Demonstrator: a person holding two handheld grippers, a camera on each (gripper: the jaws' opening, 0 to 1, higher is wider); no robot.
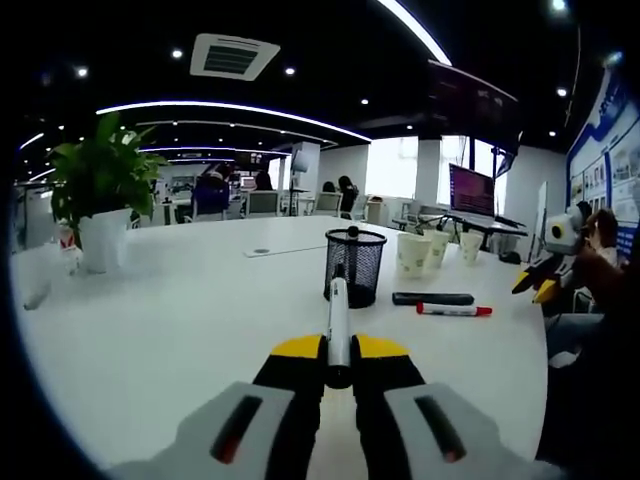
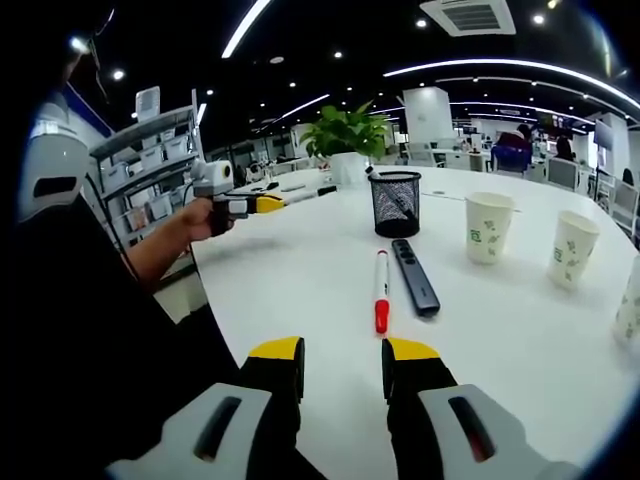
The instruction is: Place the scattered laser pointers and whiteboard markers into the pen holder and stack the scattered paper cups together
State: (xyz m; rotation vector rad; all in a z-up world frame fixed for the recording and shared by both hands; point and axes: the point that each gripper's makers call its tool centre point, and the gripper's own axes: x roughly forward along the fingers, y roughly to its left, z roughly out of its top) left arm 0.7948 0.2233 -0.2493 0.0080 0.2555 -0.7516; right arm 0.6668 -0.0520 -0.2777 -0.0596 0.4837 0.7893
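A white table is seen in both views. The pen holder is made of black mesh. A white marker with a black cap is gripped by the left gripper, whose jaws are black with yellow tips and grey housings marked with red slots. The same black, yellow and grey colouring is shown by the right gripper. A white marker with red cap and red end and a black laser pointer are laid on the table. The paper cups are cream white, printed with a small green leaf pattern. A green plant is set in a white pot.
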